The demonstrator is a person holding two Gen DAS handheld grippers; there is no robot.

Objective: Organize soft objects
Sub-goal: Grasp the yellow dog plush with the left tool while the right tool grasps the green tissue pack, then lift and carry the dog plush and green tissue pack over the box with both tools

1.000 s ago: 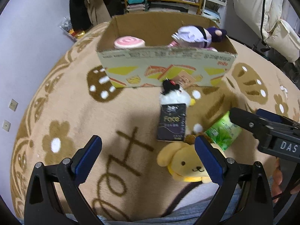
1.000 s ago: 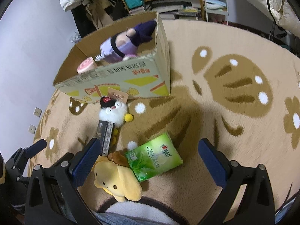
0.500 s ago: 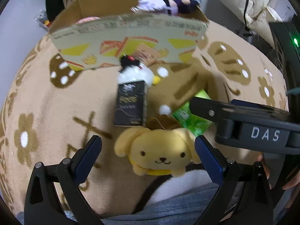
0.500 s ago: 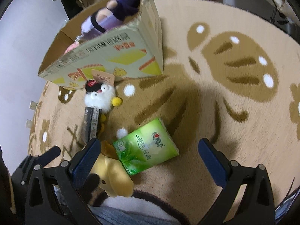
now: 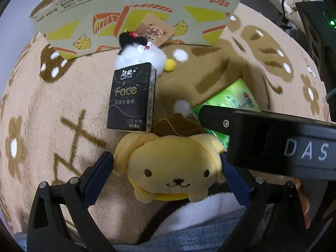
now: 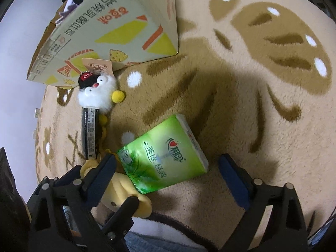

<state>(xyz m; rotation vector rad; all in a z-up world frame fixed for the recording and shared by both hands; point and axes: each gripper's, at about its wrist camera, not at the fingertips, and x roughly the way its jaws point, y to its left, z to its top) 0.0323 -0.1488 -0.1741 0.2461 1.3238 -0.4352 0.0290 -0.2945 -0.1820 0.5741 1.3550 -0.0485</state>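
Yellow plush dog point(image 5: 170, 172) on patterned rug point(image 5: 63, 105), left gripper point(image 5: 168, 176) spread wide astride its head, right gripper point(image 6: 168, 178) wide open around green tissue pack point(image 6: 161, 155), black tissue pack point(image 5: 131, 98) and white plush point(image 5: 142, 56) before cardboard box point(image 5: 134, 10).

We read "Face" in gold letters on the black rectangular tissue pack point(image 5: 131, 97), with Chinese characters above and below it and "6" and "4" in the small line at its lower edge. White letters "DAS" stood on the black body of the right gripper point(image 6: 167, 175) where it crossed the left wrist view. The small black cap of the white fluffy plush toy point(image 6: 96, 91) carried a red patch reading "Cool". The printed cardboard box point(image 6: 117, 27) bore large orange and black Chinese characters, upside down to us. The green soft tissue pack point(image 6: 161, 155) showed Chinese characters beside a red heart logo.
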